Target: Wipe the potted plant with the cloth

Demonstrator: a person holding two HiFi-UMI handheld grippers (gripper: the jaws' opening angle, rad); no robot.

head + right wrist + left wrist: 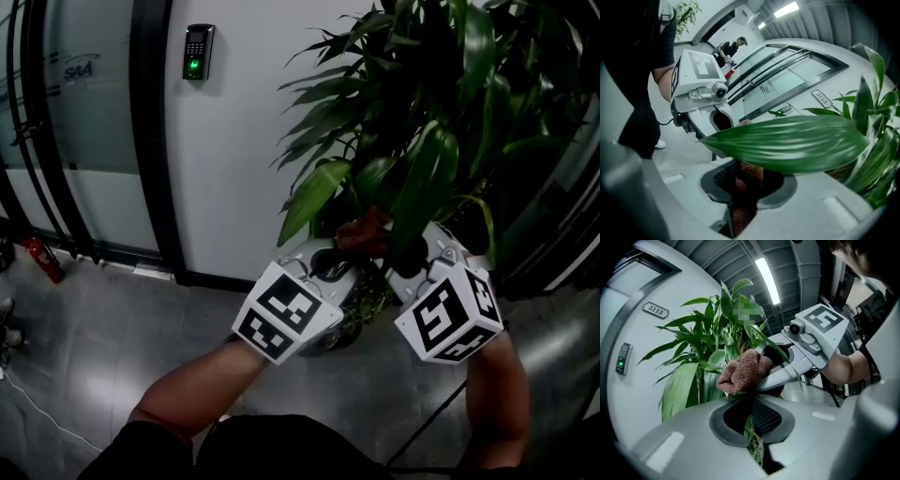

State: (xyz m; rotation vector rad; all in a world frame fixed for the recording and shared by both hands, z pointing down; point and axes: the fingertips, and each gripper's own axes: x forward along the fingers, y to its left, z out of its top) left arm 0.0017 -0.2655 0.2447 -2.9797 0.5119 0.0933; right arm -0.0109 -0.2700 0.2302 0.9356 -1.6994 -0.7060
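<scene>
The potted plant [441, 112] has long green leaves and fills the upper right of the head view. One broad leaf [787, 140] stretches across the right gripper view, its tip at the left gripper's jaws. My left gripper [749, 401] is shut, and a thin leaf edge shows edge-on at its tips. My right gripper [745, 173] is shut on a brown cloth [743, 371], which bunches against the underside of that leaf. In the head view the cloth [364, 232] sits between the two marker cubes, close under the foliage.
The plant's dark pot [349, 323] stands on a grey tiled floor by a white wall with a keypad reader [198, 52]. Glass doors are on the left, with a red fire extinguisher [42, 261] at their foot. A person [729, 47] stands far off.
</scene>
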